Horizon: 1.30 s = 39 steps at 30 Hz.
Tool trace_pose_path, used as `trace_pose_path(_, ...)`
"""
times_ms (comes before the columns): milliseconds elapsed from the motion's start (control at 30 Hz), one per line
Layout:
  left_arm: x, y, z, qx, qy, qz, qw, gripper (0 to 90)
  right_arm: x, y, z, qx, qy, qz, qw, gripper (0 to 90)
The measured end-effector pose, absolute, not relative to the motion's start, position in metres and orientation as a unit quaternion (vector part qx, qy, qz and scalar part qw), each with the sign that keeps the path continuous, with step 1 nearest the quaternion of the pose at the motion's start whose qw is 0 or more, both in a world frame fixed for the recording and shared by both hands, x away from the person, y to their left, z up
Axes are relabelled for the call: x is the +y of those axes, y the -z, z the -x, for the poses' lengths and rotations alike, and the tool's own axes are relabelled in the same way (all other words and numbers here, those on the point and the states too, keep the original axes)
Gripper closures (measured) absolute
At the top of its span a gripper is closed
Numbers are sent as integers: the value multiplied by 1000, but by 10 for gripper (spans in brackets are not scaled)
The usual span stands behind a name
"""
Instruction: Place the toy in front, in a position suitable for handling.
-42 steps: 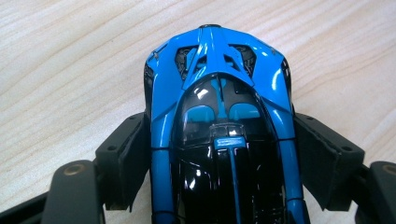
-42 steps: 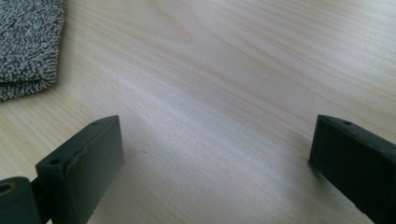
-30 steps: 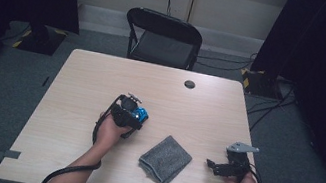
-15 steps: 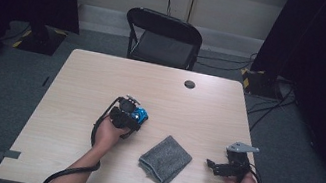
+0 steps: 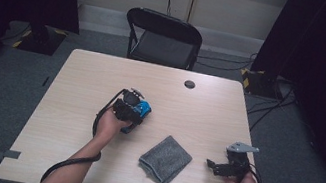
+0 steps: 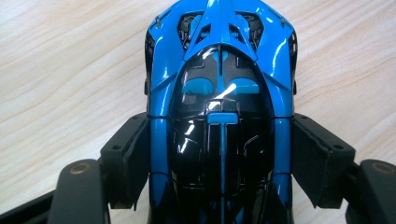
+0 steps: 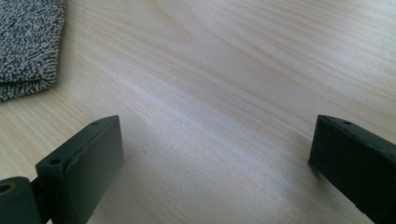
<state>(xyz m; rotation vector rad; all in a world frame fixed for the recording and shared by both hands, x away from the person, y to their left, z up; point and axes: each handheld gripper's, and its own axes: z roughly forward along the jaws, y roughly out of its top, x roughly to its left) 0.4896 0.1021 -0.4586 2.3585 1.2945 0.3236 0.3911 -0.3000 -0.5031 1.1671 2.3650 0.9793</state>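
Light wooden table (image 5: 77, 107) with a toy car, a cloth and a small black disc on it.

The rectangular table with rounded corners fills the middle of the high view, standing on grey carpet. A blue and black toy car (image 5: 140, 110) sits on the wood left of centre. A folded grey towel (image 5: 165, 159) lies flat toward the lower middle of the frame, well apart from the car. A small round black disc (image 5: 189, 84) lies near the table's far edge, in the upper middle of the tabletop.
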Motion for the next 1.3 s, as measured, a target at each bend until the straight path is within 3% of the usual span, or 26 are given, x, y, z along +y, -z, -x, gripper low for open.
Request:
trace_pose_path(400, 77, 461, -504, 432, -113, -873, 196, 283, -300, 503, -391, 829, -343, -409, 163, 22)
trace_pose_path(1300, 78, 471, -510, 433, -98, -873, 204, 278, -300, 503, -391, 829, -343, -409, 164, 22)
